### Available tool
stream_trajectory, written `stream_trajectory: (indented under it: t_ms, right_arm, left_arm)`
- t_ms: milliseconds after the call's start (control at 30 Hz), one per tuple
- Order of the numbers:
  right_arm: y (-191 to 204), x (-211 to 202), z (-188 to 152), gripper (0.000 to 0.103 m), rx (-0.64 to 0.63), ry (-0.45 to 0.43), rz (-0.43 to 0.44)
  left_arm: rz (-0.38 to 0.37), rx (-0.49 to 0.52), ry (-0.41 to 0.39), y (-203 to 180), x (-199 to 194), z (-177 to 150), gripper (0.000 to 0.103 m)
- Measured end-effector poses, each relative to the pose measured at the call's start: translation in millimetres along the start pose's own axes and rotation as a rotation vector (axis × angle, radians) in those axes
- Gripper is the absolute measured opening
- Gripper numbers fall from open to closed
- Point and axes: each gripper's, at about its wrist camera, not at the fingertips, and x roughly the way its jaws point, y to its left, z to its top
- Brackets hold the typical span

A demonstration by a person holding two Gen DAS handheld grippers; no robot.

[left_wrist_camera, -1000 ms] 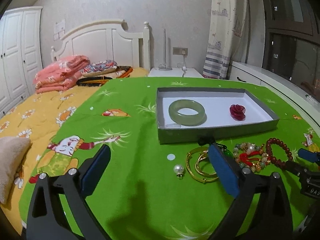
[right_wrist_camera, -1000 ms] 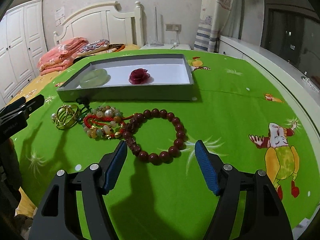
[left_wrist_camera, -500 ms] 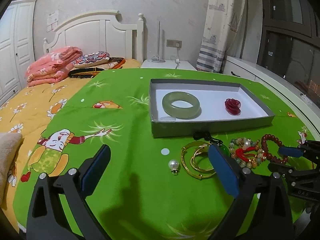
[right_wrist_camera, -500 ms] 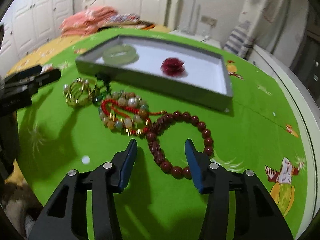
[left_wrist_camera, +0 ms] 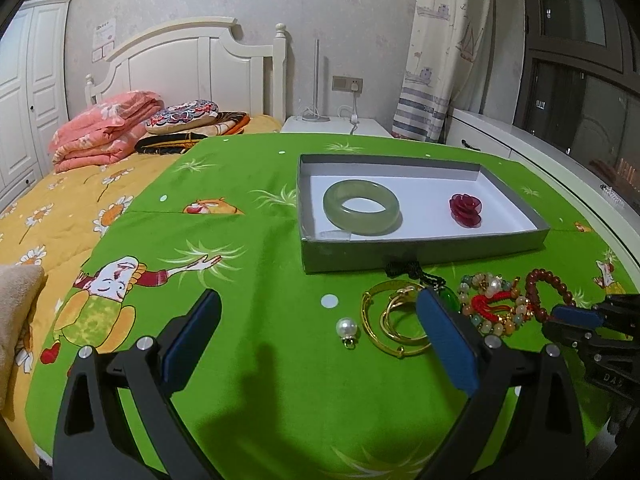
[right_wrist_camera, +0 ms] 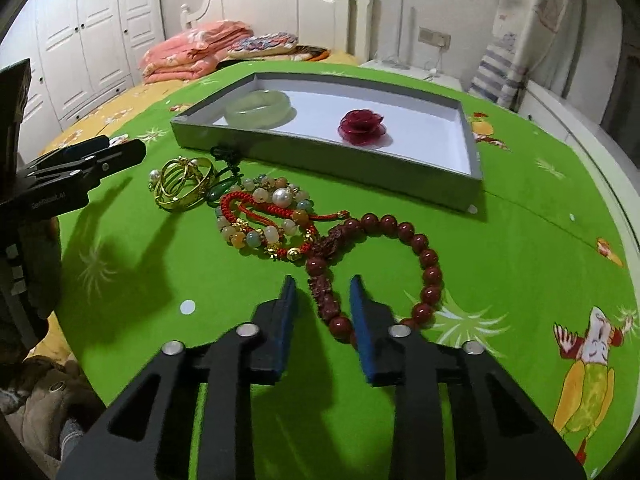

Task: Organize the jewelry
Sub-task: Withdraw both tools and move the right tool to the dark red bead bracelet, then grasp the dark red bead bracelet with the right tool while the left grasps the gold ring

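Covering the round table is a glossy green cartoon-print cloth (left_wrist_camera: 248, 360), and on it sits a shallow grey cardboard tray (left_wrist_camera: 420, 254) with a white floor. Inside lie a smooth, translucent pale-green jade bangle (left_wrist_camera: 361, 207) and a dark red ruffled flower ornament (left_wrist_camera: 465, 209), well apart.

Just in front of the tray the loose jewelry is heaped: a loop of round, polished red-brown wooden beads (right_wrist_camera: 404, 272), a pastel bead bracelet tangled with red cord (right_wrist_camera: 262, 216), shiny nested gold bangles (right_wrist_camera: 182, 184), and a single pearl charm (left_wrist_camera: 346, 327) lying clear of the heap on the side away from the beads.

Only the left wrist view shows the pearl alone; only the right wrist view shows the bead loop's carved section.

The right gripper (right_wrist_camera: 322, 292) is closing, its blue pads either side of the bead strand and not yet pressing it; a second ago it stood far wider, at the loop's open centre. The left gripper (left_wrist_camera: 320, 320) hangs spread wide over bare cloth, holding nothing, as before.
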Motion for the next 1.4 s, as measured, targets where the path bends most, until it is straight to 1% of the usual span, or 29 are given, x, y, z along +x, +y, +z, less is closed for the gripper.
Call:
stream_trajectory:
  t_ms: [133, 300, 400, 533, 567, 600, 633, 667, 700, 733, 867, 1033, 1067, 1167, 1200, 1300, 1400]
  right_arm:
    - [4.0, 0.1, -3.2, 0.013, 0.043, -0.021, -0.043]
    - [12.0, -0.1, -7.8, 0.012, 0.114, -0.054, -0.150]
    - [12.2, -0.2, -10.6, 0.012, 0.154, -0.071, -0.208]
    - [7.6, 0.2, -12.6, 0.012, 0.182, -0.081, -0.226]
    - [6.6, 0.3, -12.7, 0.012, 0.185, -0.083, -0.225]
    - [6.0, 0.4, -13.0, 0.012, 0.184, -0.085, -0.226]
    - [6.0, 0.5, -13.1, 0.012, 0.182, -0.086, -0.227]
    - [6.7, 0.0, -13.8, 0.012, 0.180, -0.088, -0.228]
    - [7.7, 0.4, -14.3, 0.012, 0.178, -0.090, -0.229]
    - [7.7, 0.4, -14.3, 0.012, 0.178, -0.090, -0.229]
    - [6.6, 0.1, -16.0, 0.012, 0.179, -0.098, -0.224]
    - [8.7, -1.3, -18.1, 0.012, 0.179, -0.103, -0.225]
    - [8.1, -1.4, -18.5, 0.012, 0.180, -0.104, -0.222]
    - [7.2, -2.1, -18.8, 0.012, 0.181, -0.108, -0.217]
    - [7.3, -2.3, -18.8, 0.012, 0.182, -0.109, -0.216]
    - [7.1, -3.1, -19.3, 0.012, 0.183, -0.111, -0.214]
    - [7.4, -3.5, -18.9, 0.012, 0.184, -0.113, -0.214]
  left_arm:
    - [0.007, 0.003, -0.003, -0.8, -0.6, -0.4, 0.095]
    - [0.015, 0.011, -0.004, -2.0, -2.4, -1.4, 0.095]
    - [0.014, 0.021, 0.013, -3.7, -1.1, -1.3, 0.095]
    - [-0.004, 0.082, 0.031, -12.8, -2.5, -2.6, 0.095]
    - [-0.005, 0.092, 0.029, -14.7, -2.8, -3.0, 0.093]
    - [-0.009, 0.101, 0.031, -16.6, -2.7, -3.2, 0.086]
    - [-0.020, 0.106, 0.043, -18.2, -1.1, -3.2, 0.082]
    - [-0.034, 0.110, 0.056, -20.2, 1.5, -2.8, 0.075]
    - [-0.049, 0.115, 0.071, -22.8, 4.9, -2.3, 0.070]
    - [-0.055, 0.121, 0.082, -26.1, 8.1, -1.8, 0.068]
    - [-0.087, 0.139, 0.094, -40.3, 13.3, 1.1, 0.068]
    - [-0.058, 0.161, 0.137, -53.3, 26.6, 2.3, 0.068]
    - [-0.051, 0.162, 0.147, -54.1, 29.4, 2.1, 0.065]
    - [-0.064, 0.166, 0.171, -54.5, 34.3, 1.4, 0.049]
    - [-0.068, 0.172, 0.179, -55.4, 36.2, 0.9, 0.038]
    - [-0.066, 0.184, 0.172, -56.9, 35.9, -0.3, 0.037]
    - [-0.067, 0.173, 0.138, -54.9, 29.4, -0.2, 0.037]
